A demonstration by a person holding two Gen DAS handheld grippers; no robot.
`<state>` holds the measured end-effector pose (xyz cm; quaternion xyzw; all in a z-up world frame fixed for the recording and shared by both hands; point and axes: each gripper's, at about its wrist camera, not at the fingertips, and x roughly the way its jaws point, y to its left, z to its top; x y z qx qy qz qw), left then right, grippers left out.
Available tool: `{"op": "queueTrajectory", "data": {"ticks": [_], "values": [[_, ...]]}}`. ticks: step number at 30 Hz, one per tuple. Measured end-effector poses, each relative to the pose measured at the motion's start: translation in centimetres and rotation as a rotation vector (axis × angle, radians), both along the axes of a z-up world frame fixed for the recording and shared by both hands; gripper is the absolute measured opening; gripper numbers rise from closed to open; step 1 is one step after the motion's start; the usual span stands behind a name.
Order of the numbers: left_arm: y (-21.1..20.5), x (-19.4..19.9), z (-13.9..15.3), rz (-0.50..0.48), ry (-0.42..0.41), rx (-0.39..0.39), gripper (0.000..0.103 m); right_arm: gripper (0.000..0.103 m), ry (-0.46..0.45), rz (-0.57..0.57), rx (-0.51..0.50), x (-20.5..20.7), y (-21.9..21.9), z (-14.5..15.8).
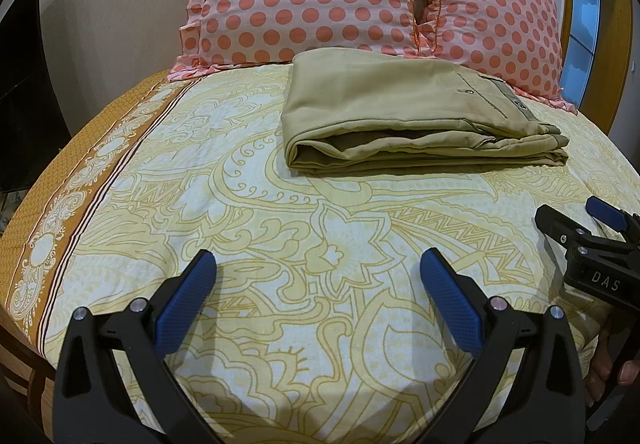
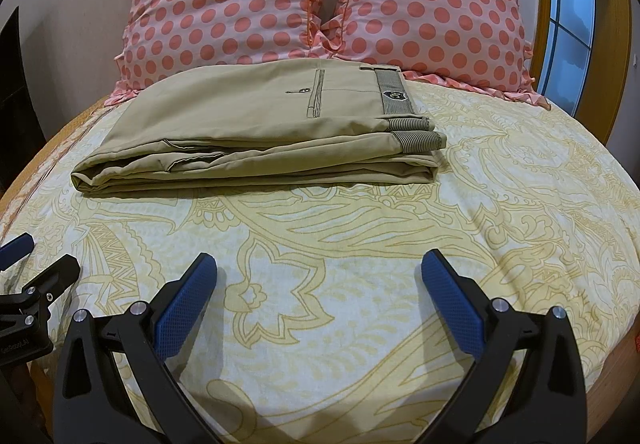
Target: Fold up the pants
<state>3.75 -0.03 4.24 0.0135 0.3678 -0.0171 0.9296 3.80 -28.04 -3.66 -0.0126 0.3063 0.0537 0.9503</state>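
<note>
Khaki pants (image 1: 400, 112) lie folded in a flat stack of layers on the bed, just in front of the pillows, waistband to the right. They also show in the right wrist view (image 2: 256, 132). My left gripper (image 1: 318, 264) is open and empty, above the sheet well short of the pants. My right gripper (image 2: 318, 264) is open and empty too, the same distance back. The right gripper shows at the right edge of the left wrist view (image 1: 576, 216). The left gripper shows at the left edge of the right wrist view (image 2: 40, 256).
The bed has a yellow paisley sheet (image 1: 280, 244) with an orange border on the left. Two pink polka-dot pillows (image 2: 224, 4) (image 2: 436, 8) lean at the head. A window (image 2: 568, 16) is at the right. A dark object (image 1: 20, 84) stands at the left wall.
</note>
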Motion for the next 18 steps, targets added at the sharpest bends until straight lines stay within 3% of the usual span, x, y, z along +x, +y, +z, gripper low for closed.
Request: {"op": "queueTrajectory", "data": {"ticks": [18], "values": [[0.04,0.10,0.00,-0.001,0.004,0.001,0.101,0.102,0.000,-0.002,0.000,0.05,0.06,-0.04]]}}
